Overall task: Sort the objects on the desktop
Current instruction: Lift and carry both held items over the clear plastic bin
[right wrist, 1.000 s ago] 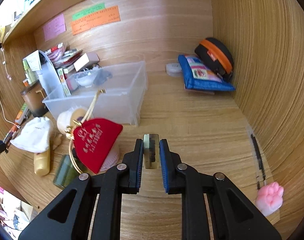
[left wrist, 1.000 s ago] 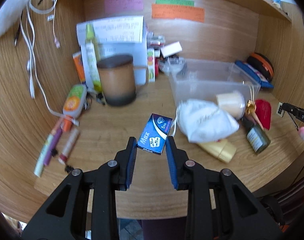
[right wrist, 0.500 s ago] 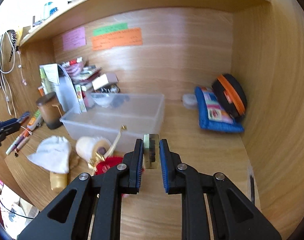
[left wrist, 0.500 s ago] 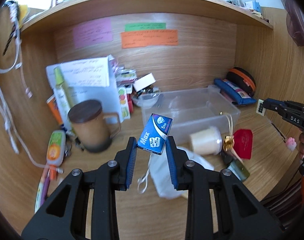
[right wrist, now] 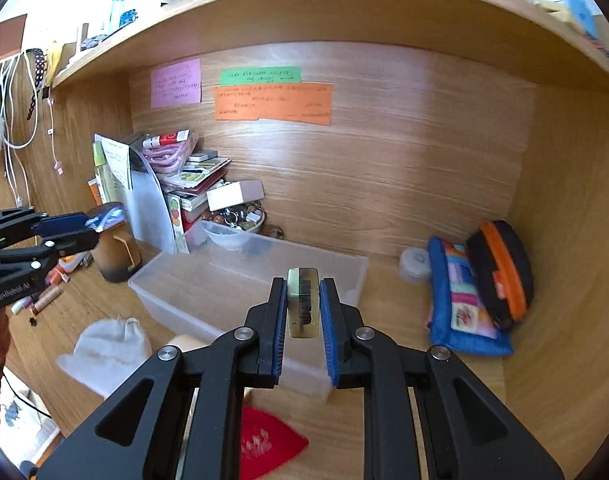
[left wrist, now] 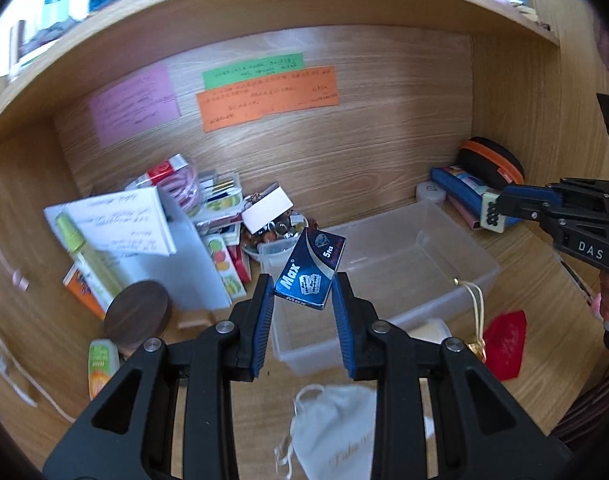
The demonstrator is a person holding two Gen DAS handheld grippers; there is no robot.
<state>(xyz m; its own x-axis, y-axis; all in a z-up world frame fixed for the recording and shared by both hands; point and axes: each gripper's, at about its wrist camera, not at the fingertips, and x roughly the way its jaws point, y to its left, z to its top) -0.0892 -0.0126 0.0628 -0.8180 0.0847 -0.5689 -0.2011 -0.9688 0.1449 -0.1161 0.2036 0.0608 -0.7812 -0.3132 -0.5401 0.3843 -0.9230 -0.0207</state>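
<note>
Sorting has barely begun: the clear bin (right wrist: 346,270) looks empty; left gripper (left wrist: 304,300) clamps a blue Max box (left wrist: 310,270), right gripper (right wrist: 302,304) clamps a small resin block (right wrist: 303,300), 2 items aloft; cloth pouch (right wrist: 108,350) and red charm (left wrist: 506,344) remain loose.

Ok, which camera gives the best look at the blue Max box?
The left wrist view: the blue Max box sits front and center in the left hand-held gripper, its label readable. The right wrist view shows only a blurred blue sliver at that gripper's tips.

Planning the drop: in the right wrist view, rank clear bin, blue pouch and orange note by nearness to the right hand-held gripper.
1. Clear bin: directly ahead, just below the right hand-held gripper.
2. Blue pouch: right, by the side wall.
3. Orange note: on the back wall.
</note>
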